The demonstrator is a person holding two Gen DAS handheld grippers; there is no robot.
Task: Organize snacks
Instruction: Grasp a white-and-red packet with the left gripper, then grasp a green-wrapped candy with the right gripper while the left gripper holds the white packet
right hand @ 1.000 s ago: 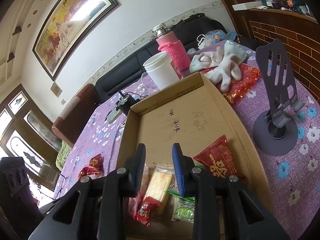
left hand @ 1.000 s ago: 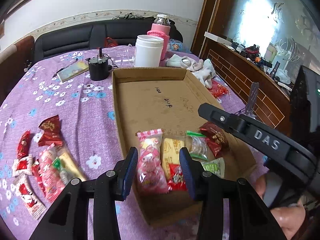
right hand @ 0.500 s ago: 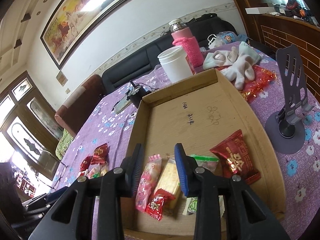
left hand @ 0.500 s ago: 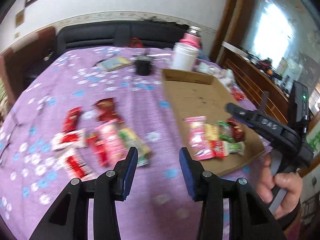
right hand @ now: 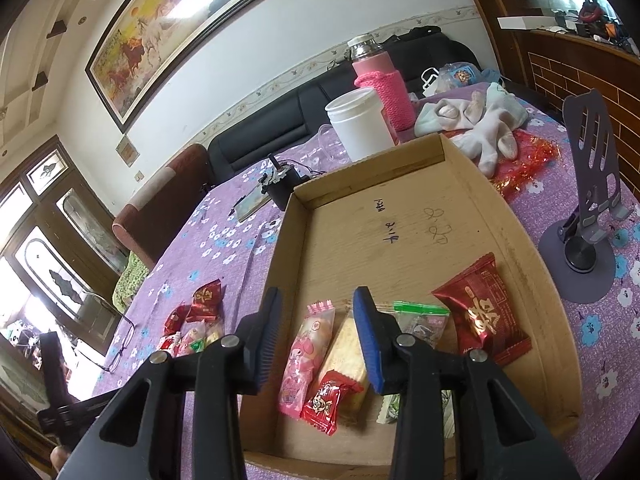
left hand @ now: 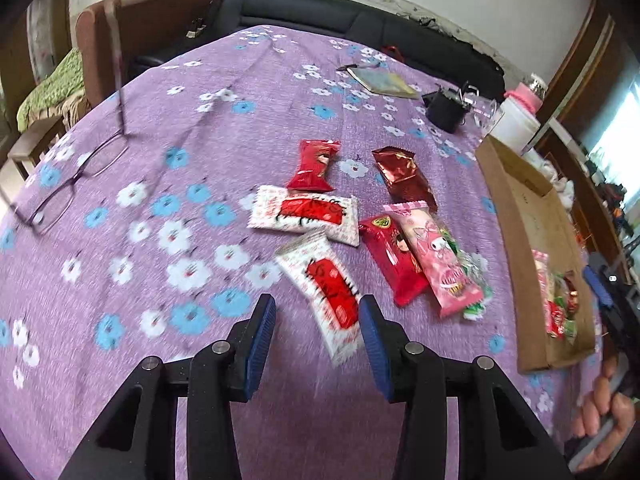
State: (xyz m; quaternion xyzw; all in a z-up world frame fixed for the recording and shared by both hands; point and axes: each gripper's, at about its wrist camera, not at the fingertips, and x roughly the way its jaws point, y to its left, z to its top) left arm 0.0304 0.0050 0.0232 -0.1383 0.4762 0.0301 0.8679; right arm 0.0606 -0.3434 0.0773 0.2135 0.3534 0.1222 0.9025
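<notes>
Several loose snack packets lie on the purple flowered cloth in the left wrist view: a white-and-red packet (left hand: 328,292), a second one (left hand: 304,214), a red one (left hand: 394,264), a pink one (left hand: 440,268). My left gripper (left hand: 318,338) hovers just over the near end of the first white-and-red packet. Its jaws are opening and the pads touch nothing. The cardboard tray (right hand: 400,208) holds a pink packet (right hand: 304,356), a yellow cracker (right hand: 344,356), a small red packet (right hand: 328,396) and a dark red packet (right hand: 480,312). My right gripper (right hand: 319,320) hangs above the tray's near left, jaws opening, empty.
Eyeglasses (left hand: 60,192) lie at the table's left. Behind the tray stand a white jar (right hand: 362,124) and a pink flask (right hand: 380,76), with white socks (right hand: 480,124) beside them. A grey phone stand (right hand: 588,208) is right of the tray. A black device (left hand: 444,110) sits farther back.
My left gripper swung left from over the tray to the loose packets on the cloth. The right gripper's jaws widened a little above the tray; it stayed about where it was.
</notes>
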